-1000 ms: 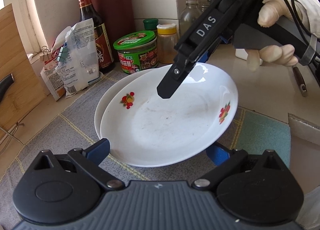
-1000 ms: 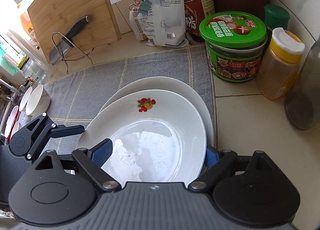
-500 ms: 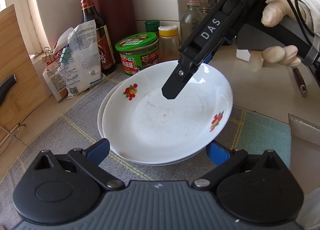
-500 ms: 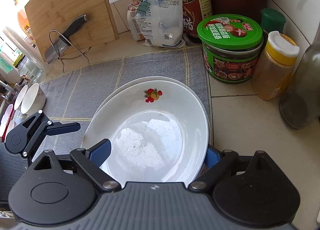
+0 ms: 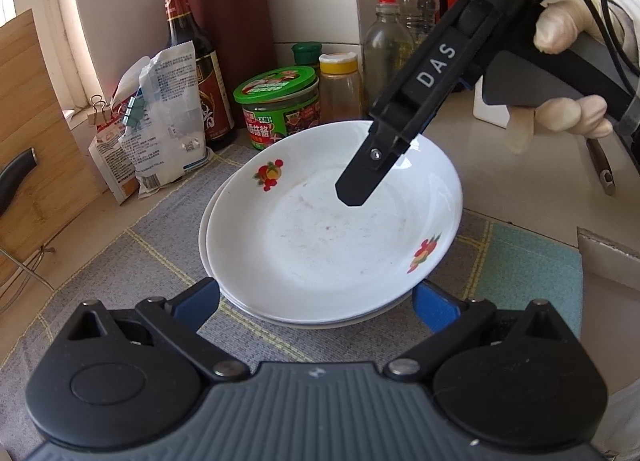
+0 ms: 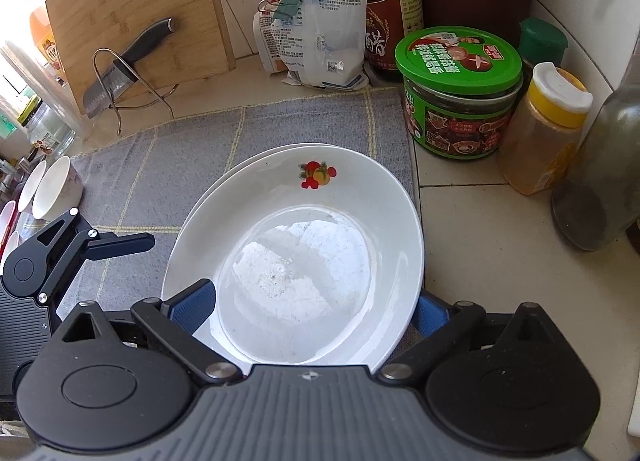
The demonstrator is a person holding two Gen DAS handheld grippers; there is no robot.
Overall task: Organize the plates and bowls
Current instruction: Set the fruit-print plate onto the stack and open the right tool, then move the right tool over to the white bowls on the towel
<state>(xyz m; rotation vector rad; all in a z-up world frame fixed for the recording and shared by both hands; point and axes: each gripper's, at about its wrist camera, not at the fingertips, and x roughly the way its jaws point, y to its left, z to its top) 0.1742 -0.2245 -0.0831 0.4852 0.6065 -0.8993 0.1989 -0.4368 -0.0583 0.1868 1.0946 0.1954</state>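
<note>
R hand-held gripper (image 6: 312, 311) wide open, straddling top plate (image 6: 320, 221).

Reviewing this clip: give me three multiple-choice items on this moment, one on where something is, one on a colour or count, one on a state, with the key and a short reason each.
1. Where does the top plate sit?
A. On another plate, on the grey mat
B. In a sink
C. Upright in a rack

2. What colour is the lid of the jar behind the plates?
A. Red
B. Green
C. Blue

3. How do the left gripper's jaws stand?
A. Shut on a spoon
B. Open, either side of the plates' near edge
C. Shut on a bowl

Key: 1 A, a second rim shows beneath it. 2 B, the lid is green. 3 B, both blue pads are spread wide apart.
</note>
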